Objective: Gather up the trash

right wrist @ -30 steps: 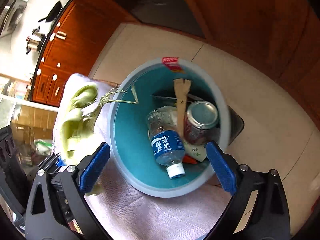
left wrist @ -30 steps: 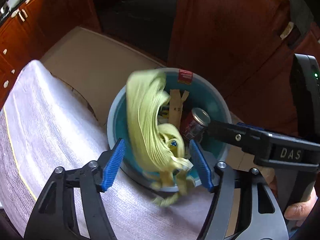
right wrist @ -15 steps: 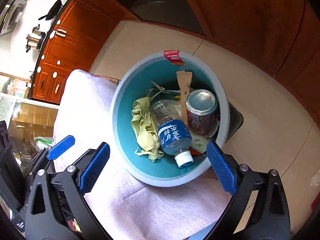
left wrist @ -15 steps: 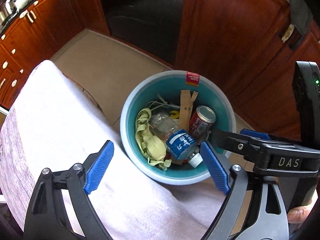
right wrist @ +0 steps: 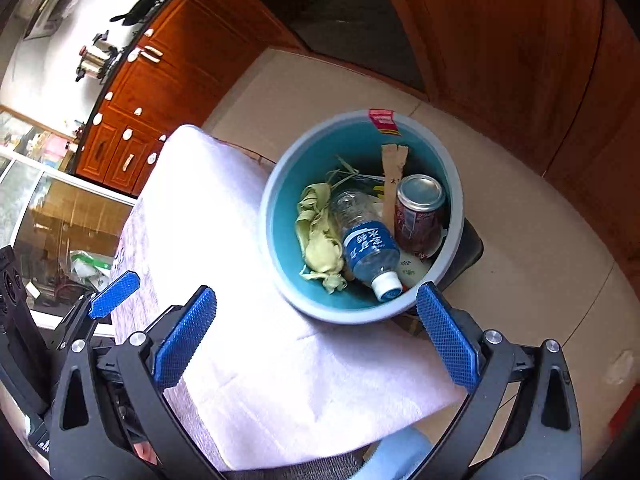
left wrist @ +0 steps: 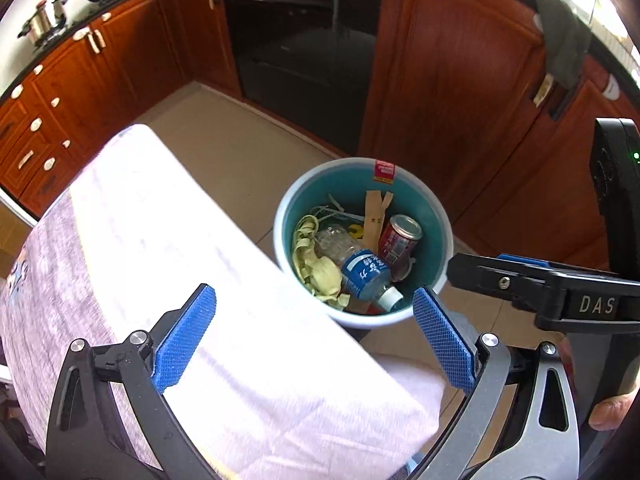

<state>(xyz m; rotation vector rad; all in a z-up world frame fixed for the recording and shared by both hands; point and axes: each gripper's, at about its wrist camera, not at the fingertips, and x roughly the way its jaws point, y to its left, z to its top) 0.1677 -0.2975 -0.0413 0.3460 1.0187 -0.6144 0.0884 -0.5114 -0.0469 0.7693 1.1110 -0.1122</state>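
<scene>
Left tool (left wrist: 314, 336): blue pads wide apart, jaws opening, nothing between them; it hangs over the pale cloth-covered surface (left wrist: 168, 248). Right tool (right wrist: 316, 338): pads also spread wide, empty, over the same cloth, near its corner. From the left wrist view the right tool's black body enters at 3 o'clock, with part of a hand (left wrist: 612, 412) on its handle at 4 o'clock. From the right wrist view one blue pad of the left tool shows at 9 o'clock. Trash bin (left wrist: 288, 208): round, grey-blue rim, teal inside, standing on the tiled floor (right wrist: 540, 264) just beyond the surface's edge, at 12 to 1 o'clock of both tools, a red sticker on its far rim. Inside the bin: yellow-green corn husks (right wrist: 318, 236) on the 9 o'clock side; a clear plastic bottle (right wrist: 366, 240) with blue label and white cap in the middle, cap pointing toward the tools; a red drink can (right wrist: 418, 216) upright at the 3 o'clock side; a forked wooden strip (right wrist: 392, 178) leaning against the far wall. Further out: red-brown cabinets (left wrist: 448, 80), a dark oven front (left wrist: 304, 40) at 12 o'clock, a steel pot (left wrist: 42, 24) and a black pan on the counter at 10 o'clock.
</scene>
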